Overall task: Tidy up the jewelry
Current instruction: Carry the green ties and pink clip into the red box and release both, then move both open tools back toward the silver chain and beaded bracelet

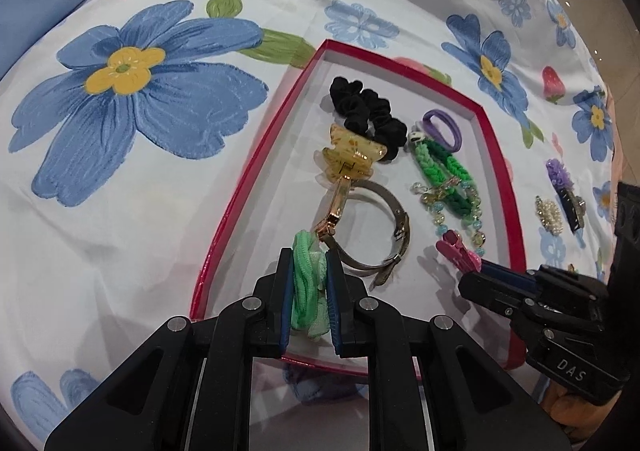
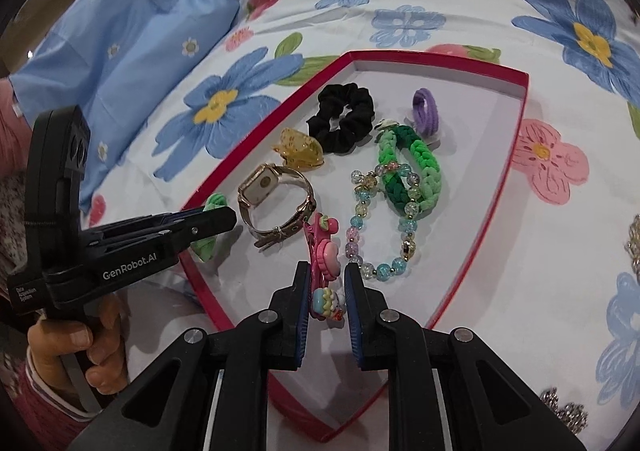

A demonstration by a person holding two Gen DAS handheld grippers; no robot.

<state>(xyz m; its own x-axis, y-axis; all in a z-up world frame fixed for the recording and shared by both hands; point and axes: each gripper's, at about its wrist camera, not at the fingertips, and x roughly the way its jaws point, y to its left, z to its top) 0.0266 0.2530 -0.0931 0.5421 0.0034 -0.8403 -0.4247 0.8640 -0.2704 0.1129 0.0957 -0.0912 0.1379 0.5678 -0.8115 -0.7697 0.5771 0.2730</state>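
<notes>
My left gripper (image 1: 309, 257) is shut on a light green hair tie (image 1: 308, 291) over the near left part of the red box (image 1: 256, 179). My right gripper (image 2: 325, 271) is shut on a pink hair clip (image 2: 326, 263) with coloured charms, low over the box's near edge (image 2: 208, 291). Inside the box lie a black scrunchie (image 1: 366, 111), a yellow claw clip (image 1: 348, 159), a watch (image 1: 376, 235), a green braided band (image 1: 436, 167), a beaded bracelet (image 1: 460, 207) and a purple hair tie (image 1: 442, 127). The right gripper (image 1: 486, 269) shows at the right of the left wrist view.
The box rests on a bedsheet (image 1: 140, 91) with blue flowers. Outside the box on the right lie a pearl clip (image 1: 550, 215) and a purple-flower clip (image 1: 564, 191). A blue pillow (image 2: 120, 51) sits at the back left. A hand (image 2: 80, 347) grips the left tool.
</notes>
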